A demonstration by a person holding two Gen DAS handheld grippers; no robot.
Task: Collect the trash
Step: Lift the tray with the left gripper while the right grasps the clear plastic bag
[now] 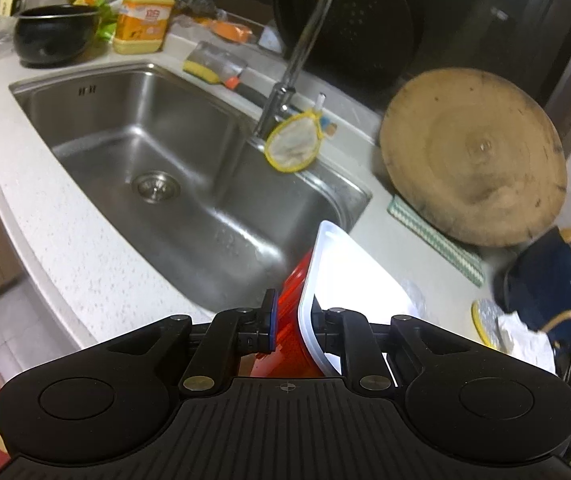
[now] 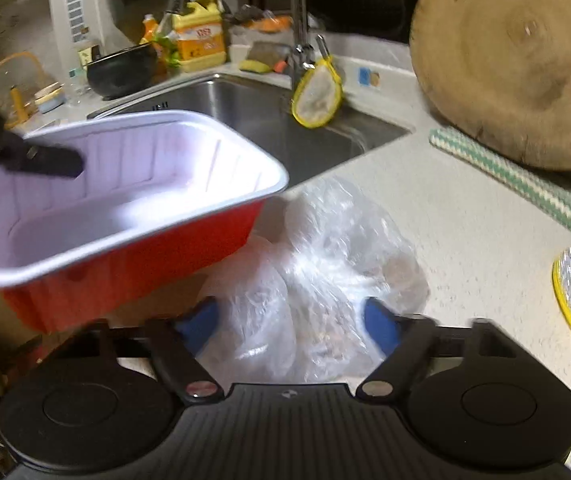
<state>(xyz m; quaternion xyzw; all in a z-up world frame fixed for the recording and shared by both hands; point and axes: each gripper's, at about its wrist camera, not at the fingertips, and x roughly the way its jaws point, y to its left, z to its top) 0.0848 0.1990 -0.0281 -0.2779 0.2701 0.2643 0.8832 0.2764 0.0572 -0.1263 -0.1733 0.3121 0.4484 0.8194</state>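
Counter (image 2: pixel 465 216) space beside the sink (image 1: pixel 189 184) is bare and speckled white. It runs to the round wooden board (image 2: pixel 525 60) leaning at the back and the green striped cloth (image 2: pixel 509 176) under it. The sink edge is just behind the clear plastic bag (image 2: pixel 317 280).

The red tray (image 2: pixel 125 216) with a white inside is up in the air in front of the sink, tipped on its side. Its long side runs across the right wrist picture, with its open top facing that camera.

The left tool (image 1: pixel 291 330) is clamped tight on the tray's short wall, one pad outside and one inside. The right tool (image 2: pixel 289 324) has its blue pads (image 2: pixel 381 328) spread apart, with the bag between them. I cannot tell if they touch it.
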